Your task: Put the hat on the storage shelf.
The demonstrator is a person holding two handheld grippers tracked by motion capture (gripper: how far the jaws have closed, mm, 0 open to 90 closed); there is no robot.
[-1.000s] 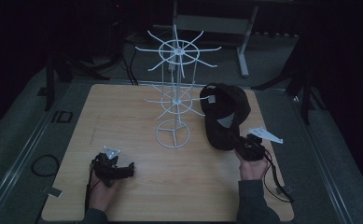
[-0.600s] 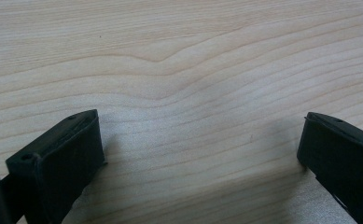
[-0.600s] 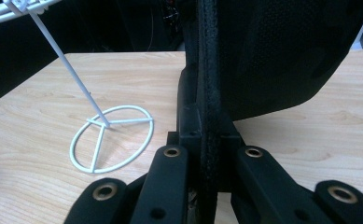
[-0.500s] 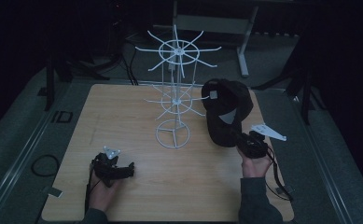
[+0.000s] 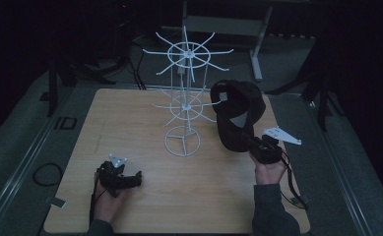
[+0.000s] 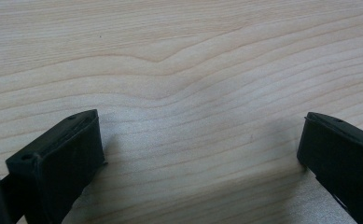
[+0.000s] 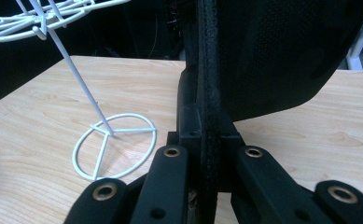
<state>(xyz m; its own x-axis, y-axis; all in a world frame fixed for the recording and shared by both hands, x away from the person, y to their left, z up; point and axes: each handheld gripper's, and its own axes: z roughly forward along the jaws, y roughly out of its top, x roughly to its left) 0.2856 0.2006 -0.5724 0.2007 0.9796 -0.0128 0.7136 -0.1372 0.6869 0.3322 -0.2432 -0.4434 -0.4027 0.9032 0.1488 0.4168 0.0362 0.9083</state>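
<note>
While the wooden desk point(image 5: 144, 123) carries everything, a white wire rack point(image 5: 184, 105) is seen standing upright near its middle, its ring base flat on the wood. Just right of the rack, a black cap point(image 5: 238, 115) is held up above the desk by the right gripper point(image 5: 256, 146), which is pinched on the cap's edge from below. In the right gripper view, a thick black strip of the cap point(image 7: 210, 93) is seen clamped between the closed jaws, and the cap's rounded body is cut off by the top and right edges. Whether the cap touches the rack's arms cannot be told in the dim high view. At the desk's near left, the left gripper point(image 5: 130, 178) is rested low, well apart from the cap; its jaws are spread wide over bare wood.
</note>
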